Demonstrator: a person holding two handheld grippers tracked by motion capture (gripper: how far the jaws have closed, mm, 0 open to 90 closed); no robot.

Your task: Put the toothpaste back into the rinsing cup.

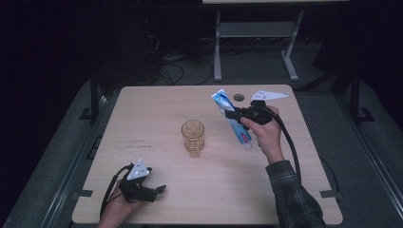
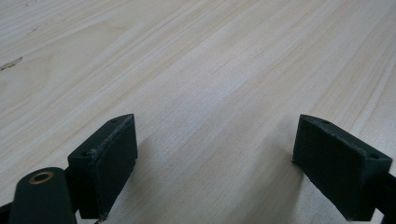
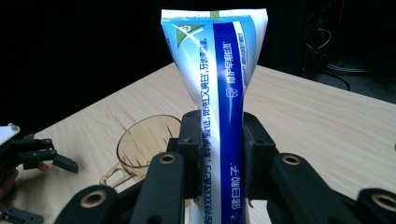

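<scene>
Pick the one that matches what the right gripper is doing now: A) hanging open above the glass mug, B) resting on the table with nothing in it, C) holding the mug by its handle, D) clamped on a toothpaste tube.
D: the right gripper has both jaws pressed on the blue-and-white toothpaste tube, held above the table beside the amber glass mug.

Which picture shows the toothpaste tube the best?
The right gripper view: the toothpaste tube stands close up, its print sharp, pinched in the right claw. The high view shows the tube small and slanted in that claw, right of the amber cup. The left gripper view looks at table wood.
</scene>
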